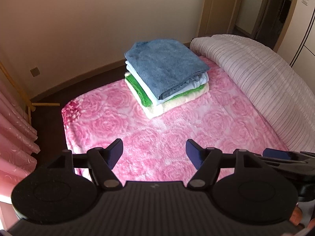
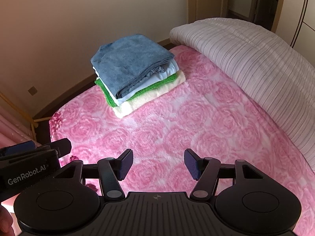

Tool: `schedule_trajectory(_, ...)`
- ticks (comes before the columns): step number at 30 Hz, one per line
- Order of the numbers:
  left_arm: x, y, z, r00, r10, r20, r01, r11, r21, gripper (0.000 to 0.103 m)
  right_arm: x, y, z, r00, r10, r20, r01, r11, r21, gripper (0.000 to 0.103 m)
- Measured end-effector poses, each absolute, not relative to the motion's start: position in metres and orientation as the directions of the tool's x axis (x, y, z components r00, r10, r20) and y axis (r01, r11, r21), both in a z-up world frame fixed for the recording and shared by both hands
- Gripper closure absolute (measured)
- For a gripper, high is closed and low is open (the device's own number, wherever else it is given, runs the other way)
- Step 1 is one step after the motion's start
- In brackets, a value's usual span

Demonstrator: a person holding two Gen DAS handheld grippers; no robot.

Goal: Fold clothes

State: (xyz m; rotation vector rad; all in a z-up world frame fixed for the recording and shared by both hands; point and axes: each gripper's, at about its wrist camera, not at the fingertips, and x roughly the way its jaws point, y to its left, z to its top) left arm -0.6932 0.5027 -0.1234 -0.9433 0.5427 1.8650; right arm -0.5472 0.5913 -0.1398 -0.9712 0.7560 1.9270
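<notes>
walls: plain cream wall, dark wood skirting, one socket low down
floor: dark floor
furniture: bed with pink rose blanket, ribbed pale quilt rolled along right
left: pink curtain
door: wooden door far right

Hidden and cropped areas, both wrist views

Lower layers of folded stack mostly covered by blue top piece; only edges of white, green and cream layers exposed. Garment type of each not determinable. Striped quilt cropped at right edge of frame. Pink blanket near edge concealed behind left gripper body. Right gripper cropped by left view's right edge, only a blue pad showing. Pink curtain cropped at left. Doorway interior dark, contents unreadable.
</notes>
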Motion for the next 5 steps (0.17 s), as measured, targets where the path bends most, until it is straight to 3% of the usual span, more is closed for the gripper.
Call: schedule_trajectory(5, -0.697, 0.489, -0.114, -0.278, 0.569, -0.774, -0.887, -0.461, -0.020, 0.035, -0.552, 0.576, -0.132, -0.361, 0.415, -0.835, -0.864, -0.485, 0.132, 0.042)
